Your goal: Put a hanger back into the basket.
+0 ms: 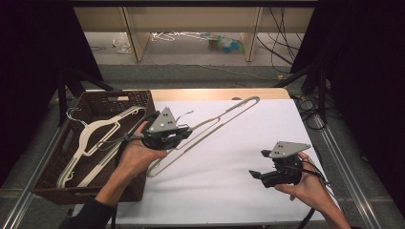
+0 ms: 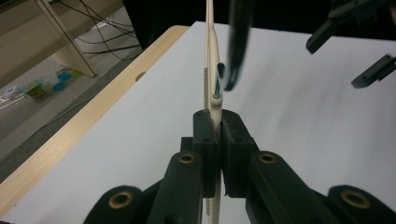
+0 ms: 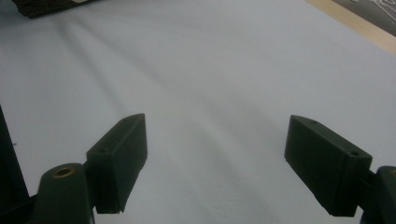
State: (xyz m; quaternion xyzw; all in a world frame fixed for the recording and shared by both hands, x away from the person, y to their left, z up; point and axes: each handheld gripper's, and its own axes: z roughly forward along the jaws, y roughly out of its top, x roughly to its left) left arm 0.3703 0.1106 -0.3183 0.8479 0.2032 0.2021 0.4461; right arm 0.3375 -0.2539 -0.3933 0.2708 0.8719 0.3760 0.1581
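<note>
A cream plastic hanger (image 1: pixel 215 123) was held up over the white table cover (image 1: pixel 229 181), slanting from a low end near the person's left hand (image 1: pixel 136 155) up to a far end toward the table's back edge. The left gripper (image 1: pixel 184 131) had it by one of its thin bars, jaws pressed together on the plastic; in the left gripper view the hanger (image 2: pixel 212 70) ran edge-on straight up out of the closed black pads, its ribbed strip facing left and its metal hook showing as a dark blurred curve just right of the bar. To the left of that hand stood a dark woven basket (image 1: pixel 52 179) at the table's left end, and in it lay two more pale hangers (image 1: pixel 95 143), overlapping, their wire hooks near the basket's far wall. Well apart on the right side of the cover, the right gripper (image 1: pixel 258 164) was held in the person's right hand (image 1: pixel 305 188) just above the white surface, its jaws spread wide with nothing between them; the right gripper view looked between the two black pads (image 3: pixel 116 158) onto bare white cover, with a corner of the basket (image 3: pixel 42 7) at the top left. Beyond the table's wooden back edge (image 1: pixel 215 94) lay grey floor with trailing cables and a few bright bits of litter.
</note>
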